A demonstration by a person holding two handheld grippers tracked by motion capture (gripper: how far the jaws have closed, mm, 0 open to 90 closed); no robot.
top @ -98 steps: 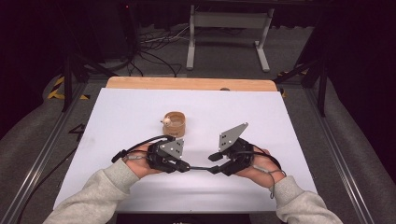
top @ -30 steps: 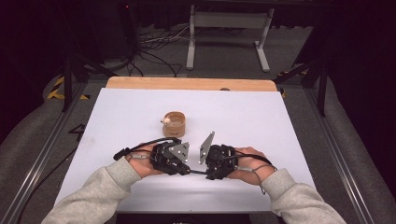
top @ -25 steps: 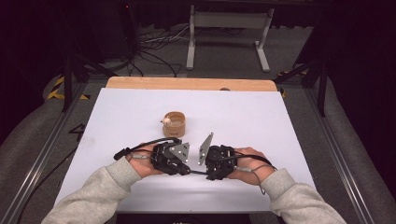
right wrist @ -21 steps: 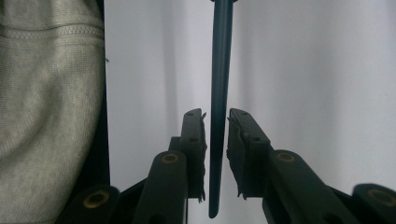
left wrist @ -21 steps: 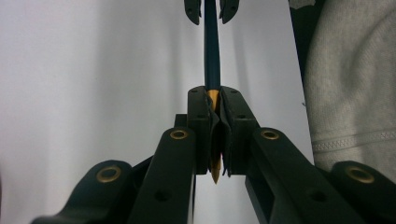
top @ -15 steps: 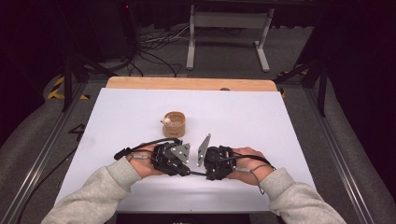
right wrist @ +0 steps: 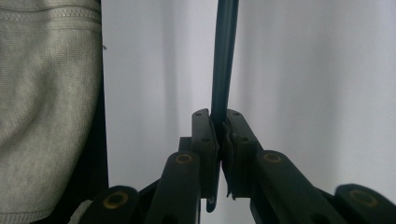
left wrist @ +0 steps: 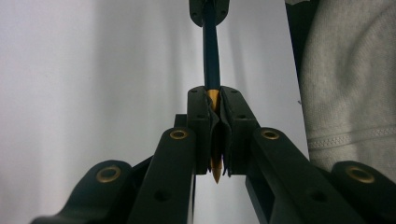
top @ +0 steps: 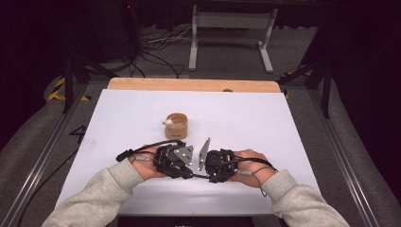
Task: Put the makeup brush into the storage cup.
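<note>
A dark blue pencil [left wrist: 211, 60] with a tan sharpened tip runs level between my two grippers, low over the white table [top: 236, 113]. My left gripper [left wrist: 215, 100] is shut on its tip end. My right gripper [right wrist: 219, 116] faces it, and its jaws have just been closing on the blue shaft [right wrist: 225, 56]; they now press on it. In the high view the left gripper [top: 189, 172] and the right gripper [top: 210, 177] sit nose to nose near the table's front. The right gripper's jaw tips [left wrist: 209, 9] show at the pencil's far end.
A small round wooden cup [top: 177, 125] with a pale bead at its rim stands just behind the grippers. Grey sleeves [left wrist: 350, 93] [right wrist: 46, 107] lie close beside the jaws. A metal stand [top: 231, 33] and cables are on the floor beyond the table.
Since the earliest frame my right hand has come left until its gripper meets the left one. Over the last second both hands have kept still.
</note>
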